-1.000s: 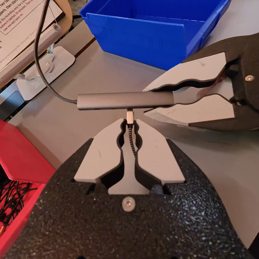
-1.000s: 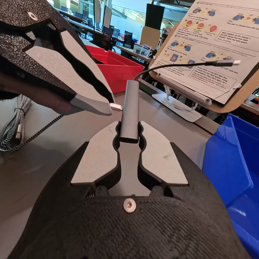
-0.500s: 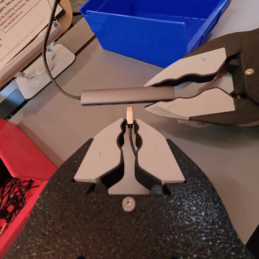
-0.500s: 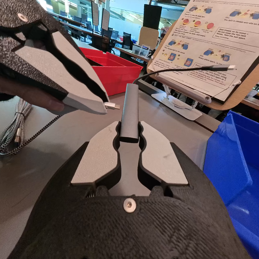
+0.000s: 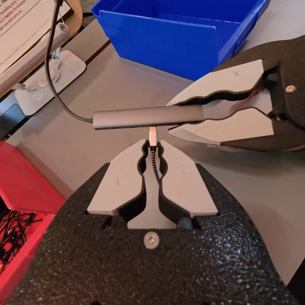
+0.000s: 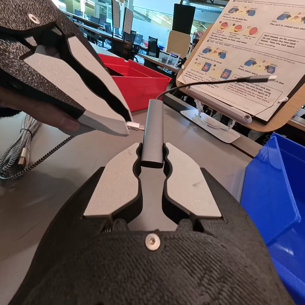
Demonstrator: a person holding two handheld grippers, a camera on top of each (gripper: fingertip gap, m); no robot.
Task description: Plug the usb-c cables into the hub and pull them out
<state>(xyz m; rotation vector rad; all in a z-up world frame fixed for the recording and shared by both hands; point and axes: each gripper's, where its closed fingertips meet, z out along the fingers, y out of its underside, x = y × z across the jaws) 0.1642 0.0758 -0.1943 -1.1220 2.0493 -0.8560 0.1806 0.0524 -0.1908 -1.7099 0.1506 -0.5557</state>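
Two grippers engaged, both off the grey table (image 5: 85, 148). Right gripper (image 6: 152, 154) clamped on one end of the slim grey hub (image 6: 153, 130), held level in the air with its ported edge facing the left side. Left gripper (image 5: 152, 145) pinched shut on the braided usb-c cable (image 5: 154, 166) just behind its silver plug (image 5: 153, 136); plug tip touching the hub's edge at a port — seated or only partly entered, cannot tell. Remainder of the braided cable coiled on the table at the left of the right wrist view. Hub's own black lead (image 6: 214, 82) arching free, its connector unplugged in the air.

Handling judgement: hub rigid, light, smooth metal — likely to slip or pivot under insertion force, so grip well onto the body, as now. Cable limp; hold on the stiff plug shell, never the braid. Connector tongue small, prone to bending if pushed off-axis.

Blue bin (image 5: 165, 41) and red bin (image 6: 140, 82) nearby.
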